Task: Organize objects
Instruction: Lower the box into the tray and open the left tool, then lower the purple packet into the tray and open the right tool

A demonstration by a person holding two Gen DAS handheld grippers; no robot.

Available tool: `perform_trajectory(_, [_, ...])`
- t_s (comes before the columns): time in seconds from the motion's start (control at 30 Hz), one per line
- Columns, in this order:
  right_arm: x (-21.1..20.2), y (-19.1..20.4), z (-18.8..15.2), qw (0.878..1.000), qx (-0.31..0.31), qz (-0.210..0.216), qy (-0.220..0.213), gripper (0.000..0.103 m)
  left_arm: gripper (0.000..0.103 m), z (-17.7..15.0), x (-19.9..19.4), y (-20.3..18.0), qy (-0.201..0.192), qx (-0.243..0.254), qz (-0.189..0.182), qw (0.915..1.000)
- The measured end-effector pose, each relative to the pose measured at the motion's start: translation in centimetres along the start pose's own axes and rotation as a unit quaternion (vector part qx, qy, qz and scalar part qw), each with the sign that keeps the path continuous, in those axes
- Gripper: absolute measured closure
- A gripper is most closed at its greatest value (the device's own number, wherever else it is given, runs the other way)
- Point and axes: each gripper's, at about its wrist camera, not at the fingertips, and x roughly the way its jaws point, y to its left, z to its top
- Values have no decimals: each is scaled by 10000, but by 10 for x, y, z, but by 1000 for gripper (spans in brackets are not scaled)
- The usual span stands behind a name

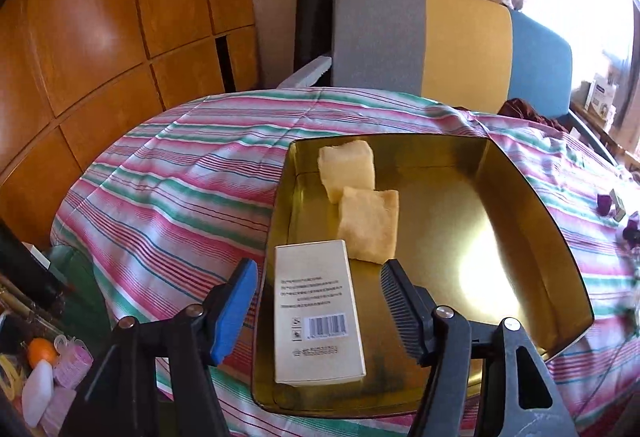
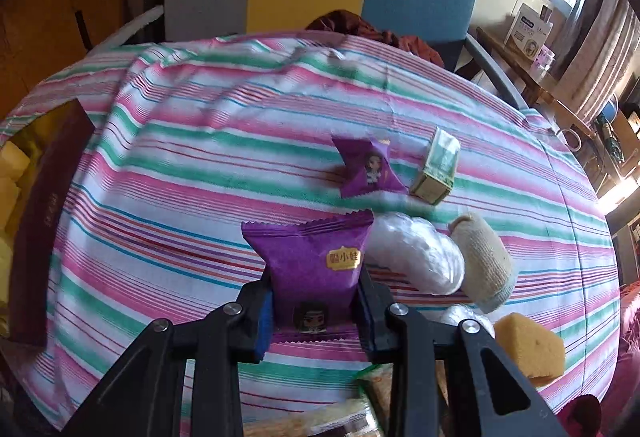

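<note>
The purple snack packet (image 2: 316, 269) sat pinched between the fingers of the right gripper (image 2: 316, 313), its serrated upper edge fanning out above them and a small cartoon face showing low on the wrapper; the jaws were clenched on it from both sides, above the striped tablecloth (image 2: 200, 165). Just beyond it on the cloth lay a second purple packet (image 2: 370, 169) with a cartoon figure on it, and beside that to the right a small greenish carton (image 2: 438, 167) resting tilted. To the right of the held packet lay a white crinkled bundle (image 2: 416, 253), touching a beige knitted piece (image 2: 486, 261), with a yellow sponge (image 2: 530, 351) nearer the camera. At the far left edge of that view stood the dark red outer wall of the tin (image 2: 48, 221). In the left wrist view the same gold-lined tin (image 1: 532, 221) rested on the cloth, holding two pale yellow sponge blocks (image 1: 348, 171) that touched each other and a cream box with a barcode (image 1: 318, 313) lying flat along its left side. The left gripper (image 1: 316, 301) hung over the tin with its jaws released, the box lying between them but neither pad pressing on it. Behind the table stood a chair with a grey, yellow and blue back (image 1: 452, 45).
</note>
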Motion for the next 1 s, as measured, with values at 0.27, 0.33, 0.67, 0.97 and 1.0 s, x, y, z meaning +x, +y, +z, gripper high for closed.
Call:
perform_trajectory(0.27, [-87, 136, 21, 9838, -921, 1192, -967, 70, 38, 5, -8, 23, -190, -250, 94, 9995])
perform_trajectory(0.33, [-97, 180, 19, 9773, -1229, 1400, -1011, 70, 38, 6, -11, 30, -224, -323, 139, 9991])
perform_trajectory(0.67, [-65, 331, -22, 9626, -2000, 1791, -370, 70, 36, -5, -10, 60, -128, -598, 301, 9977])
perform_trajectory(0.97, [-43, 372, -41, 9605, -2275, 1582, -238, 68, 33, -17, 0, 71, 20, -755, 295, 9967])
perform_trajectory(1.0, [-41, 374, -42, 9603, -2289, 1583, -203, 67, 32, -18, 1, 73, 25, -774, 289, 9966])
